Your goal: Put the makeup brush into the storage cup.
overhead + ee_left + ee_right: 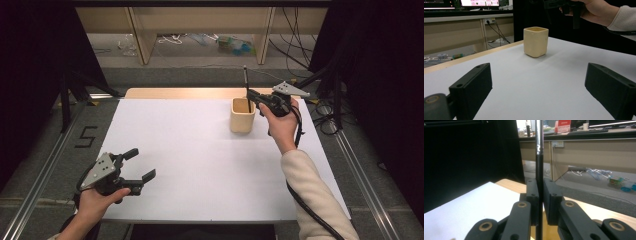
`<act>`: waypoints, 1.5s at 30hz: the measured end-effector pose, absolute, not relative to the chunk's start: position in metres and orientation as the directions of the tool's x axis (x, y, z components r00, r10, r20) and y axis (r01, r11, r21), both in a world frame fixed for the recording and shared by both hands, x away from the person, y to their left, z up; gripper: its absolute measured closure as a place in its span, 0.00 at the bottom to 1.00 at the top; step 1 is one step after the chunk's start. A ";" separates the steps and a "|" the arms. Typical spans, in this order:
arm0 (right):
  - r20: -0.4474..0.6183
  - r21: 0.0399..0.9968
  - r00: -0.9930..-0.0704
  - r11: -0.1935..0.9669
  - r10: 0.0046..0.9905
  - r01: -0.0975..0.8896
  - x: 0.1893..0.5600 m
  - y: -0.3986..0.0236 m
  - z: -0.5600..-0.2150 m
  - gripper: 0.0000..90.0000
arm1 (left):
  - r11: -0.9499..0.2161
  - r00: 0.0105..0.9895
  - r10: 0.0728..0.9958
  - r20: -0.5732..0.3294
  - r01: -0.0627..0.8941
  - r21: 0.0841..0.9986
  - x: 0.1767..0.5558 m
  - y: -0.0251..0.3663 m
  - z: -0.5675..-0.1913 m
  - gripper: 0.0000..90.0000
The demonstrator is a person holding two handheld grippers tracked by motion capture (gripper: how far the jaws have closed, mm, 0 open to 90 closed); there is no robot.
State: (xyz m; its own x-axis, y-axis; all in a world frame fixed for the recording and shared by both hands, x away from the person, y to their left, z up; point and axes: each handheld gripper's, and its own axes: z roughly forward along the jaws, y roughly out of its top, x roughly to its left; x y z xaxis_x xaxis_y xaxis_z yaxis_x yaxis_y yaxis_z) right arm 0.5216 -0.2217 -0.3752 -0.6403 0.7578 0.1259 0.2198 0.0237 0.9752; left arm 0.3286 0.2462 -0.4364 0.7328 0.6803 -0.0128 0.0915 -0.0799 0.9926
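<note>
A thin black pen [247, 90] is clamped between the jaws of the right gripper [251, 96], its long axis upright, its lower end seemingly dipped into the beige cup [242, 116] at the far right of the table [200, 165]. The left gripper [139, 165] is held near the front edge, jaws spread wide, grasping nothing

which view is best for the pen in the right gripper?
Right gripper view: the pen stands upright, clamped between the right gripper jaws, close up. High view shows it thin and small, its lower end in the cup. In the left gripper view I cannot pick it out.
</note>
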 end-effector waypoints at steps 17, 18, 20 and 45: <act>0.134 0.975 -0.638 0.016 0.758 0.223 0.524 -0.221 -0.375 0.94 | -0.082 0.733 0.680 -0.011 0.090 0.993 0.329 0.246 -0.436 0.08; 0.130 0.976 -0.639 0.018 0.758 0.219 0.525 -0.221 -0.375 0.93 | -0.082 0.733 0.680 -0.011 0.090 0.993 0.329 0.246 -0.436 0.08; 0.129 0.976 -0.639 0.017 0.759 0.218 0.525 -0.221 -0.375 0.94 | -0.082 0.733 0.680 -0.011 0.091 0.992 0.329 0.246 -0.437 0.08; 0.132 0.976 -0.631 0.011 0.764 0.218 0.529 -0.220 -0.374 0.94 | -0.084 0.733 0.680 -0.010 0.091 0.992 0.329 0.246 -0.437 0.08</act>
State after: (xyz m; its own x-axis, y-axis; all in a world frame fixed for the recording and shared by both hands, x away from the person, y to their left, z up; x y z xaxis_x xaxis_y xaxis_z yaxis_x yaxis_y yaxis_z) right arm 0.5286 -0.2201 -0.3745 -0.6311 0.7643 0.1325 0.2179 0.0108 0.9759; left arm 0.3286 0.2462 -0.4365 0.7335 0.6796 -0.0097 0.0906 -0.0836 0.9924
